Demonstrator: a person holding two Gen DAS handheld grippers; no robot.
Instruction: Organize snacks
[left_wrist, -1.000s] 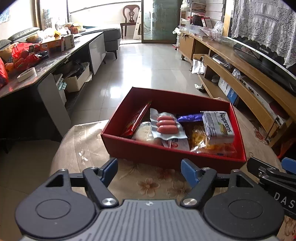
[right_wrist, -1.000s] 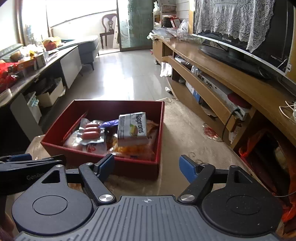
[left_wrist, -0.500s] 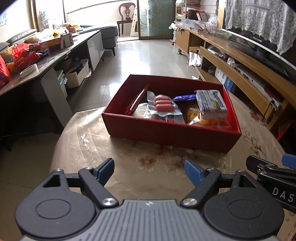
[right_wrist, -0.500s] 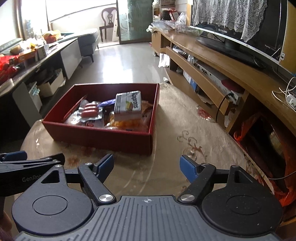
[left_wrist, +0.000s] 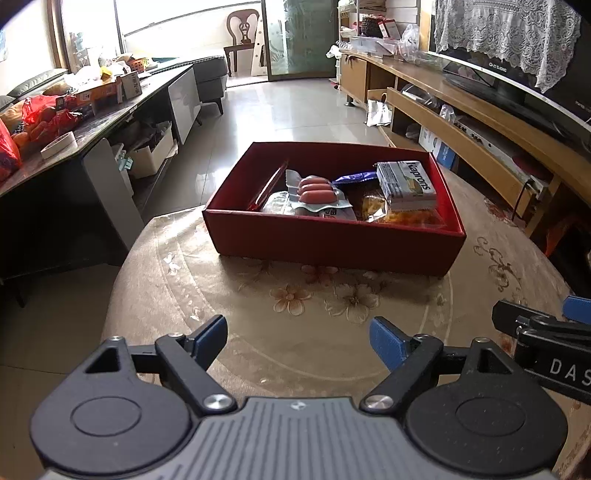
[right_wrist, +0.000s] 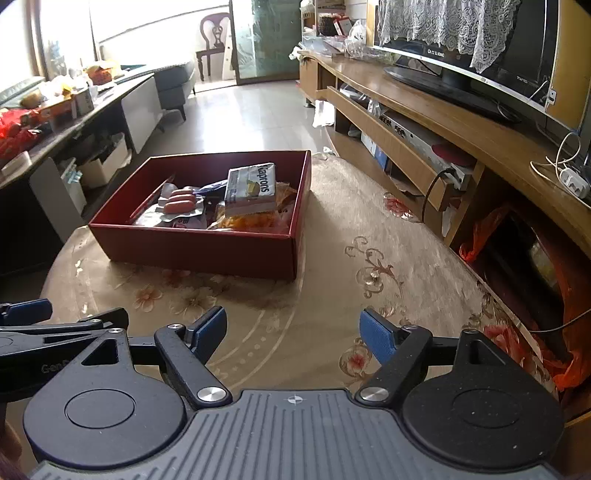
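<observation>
Red cardboard box (left_wrist: 332, 240) sits on the far half of the round bench (left_wrist: 258, 332), which wears a beige floral cloth. All snacks in view are inside it: sausage pack (left_wrist: 316, 188) left of centre, grey-white "Naprons" packet (left_wrist: 404, 181) on the right atop an orange-yellow bag (left_wrist: 373, 206), purple wrapper (left_wrist: 354, 178) behind, and a red stick pack (left_wrist: 269, 186) leaning on the left wall. More flat packs lie underneath, labels unreadable.

Left hand-held gripper (left_wrist: 297, 334): jaws spread wide, nothing between them, hanging over bare cloth near the bench's near edge. Right hand-held gripper (right_wrist: 293, 328): same, wide and empty, just beside the left one, well apart from the box.

Bench outside the box shows no loose snacks in either view. My read: collection is done or nearly so. Contents look piled, not sorted, so if tidy rows are required, that part is left. No lid in view, so I can't tell whether closing is a step.
</observation>
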